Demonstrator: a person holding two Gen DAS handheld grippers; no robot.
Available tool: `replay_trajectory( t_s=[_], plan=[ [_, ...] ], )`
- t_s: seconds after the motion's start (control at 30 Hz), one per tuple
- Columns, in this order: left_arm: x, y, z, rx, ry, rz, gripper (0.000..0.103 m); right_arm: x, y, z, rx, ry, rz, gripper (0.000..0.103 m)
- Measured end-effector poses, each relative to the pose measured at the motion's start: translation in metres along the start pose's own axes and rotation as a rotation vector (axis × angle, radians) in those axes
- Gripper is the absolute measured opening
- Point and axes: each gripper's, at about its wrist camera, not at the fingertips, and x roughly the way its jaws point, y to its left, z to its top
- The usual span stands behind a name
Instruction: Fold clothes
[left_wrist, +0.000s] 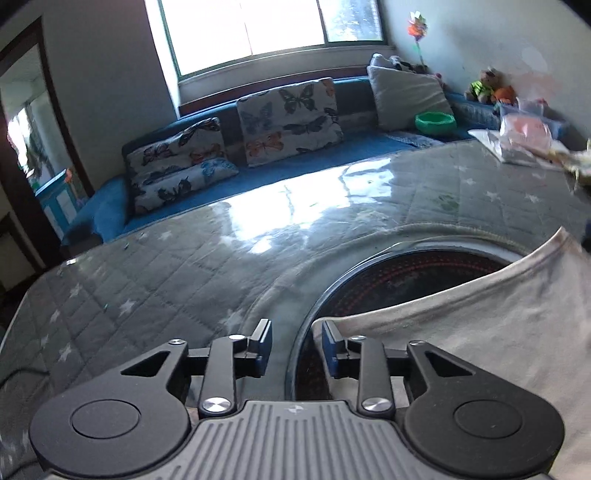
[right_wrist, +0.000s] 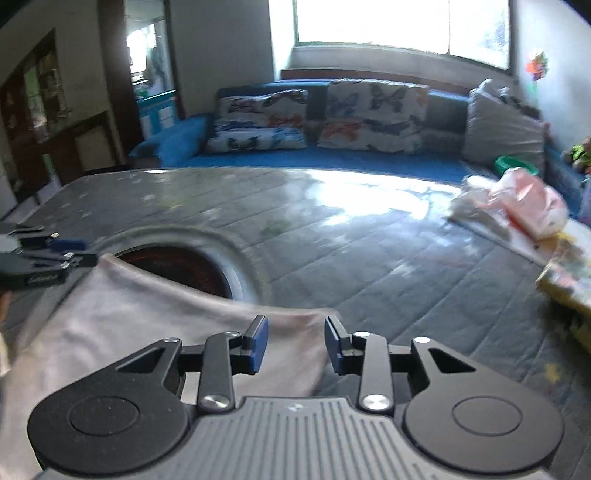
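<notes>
A pale grey garment (left_wrist: 480, 332) (right_wrist: 147, 314) lies flat on the quilted grey table top (left_wrist: 147, 280) (right_wrist: 369, 258), partly covering a round dark inset (left_wrist: 424, 273) (right_wrist: 177, 266). My left gripper (left_wrist: 296, 334) stands open at the garment's near left corner. The cloth edge lies just by its right finger, and only the inset's rim shows in the gap. In the right wrist view the left gripper (right_wrist: 48, 254) appears at the far left edge. My right gripper (right_wrist: 296, 330) is open above the garment's right corner, with cloth below the gap and neither pad pressing on it.
Plastic bags with pink and white contents (left_wrist: 524, 136) (right_wrist: 524, 206) lie at the table's far right, with a colourful flat item (right_wrist: 569, 273) nearer. Beyond the table runs a blue sofa with butterfly cushions (left_wrist: 288, 114) (right_wrist: 373, 110) and a green bowl (left_wrist: 435, 122).
</notes>
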Motion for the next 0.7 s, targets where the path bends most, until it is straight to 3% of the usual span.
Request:
replay_trajectory(
  t_s=[0.03, 0.1, 0.23, 0.3, 0.43, 0.5, 0.7],
  plan=[
    [-0.006, 0.003, -0.002, -0.007, -0.003, 0.003, 0.033, -0.001, 0.004, -0.004, -0.004, 0.012, 0.019, 0.037],
    [-0.023, 0.010, -0.007, -0.027, -0.013, 0.010, 0.046, -0.003, 0.012, -0.013, -0.017, 0.029, 0.029, 0.040],
    [-0.060, 0.030, -0.028, -0.067, -0.025, 0.050, 0.049, -0.008, 0.020, -0.029, -0.021, 0.058, 0.039, 0.046],
    [-0.080, 0.041, -0.043, -0.088, -0.024, 0.076, 0.057, -0.018, 0.026, -0.037, -0.031, 0.055, 0.050, 0.051],
    [-0.116, 0.055, -0.078, -0.138, -0.022, 0.153, 0.075, -0.046, 0.044, -0.057, -0.064, 0.023, 0.075, 0.076],
    [-0.130, 0.059, -0.095, -0.178, -0.009, 0.172, 0.082, -0.059, 0.057, -0.071, -0.097, 0.013, 0.087, 0.080],
    [-0.162, 0.056, -0.135, -0.247, -0.014, 0.211, 0.087, -0.082, 0.094, -0.104, -0.179, -0.029, 0.103, 0.095]
  ],
)
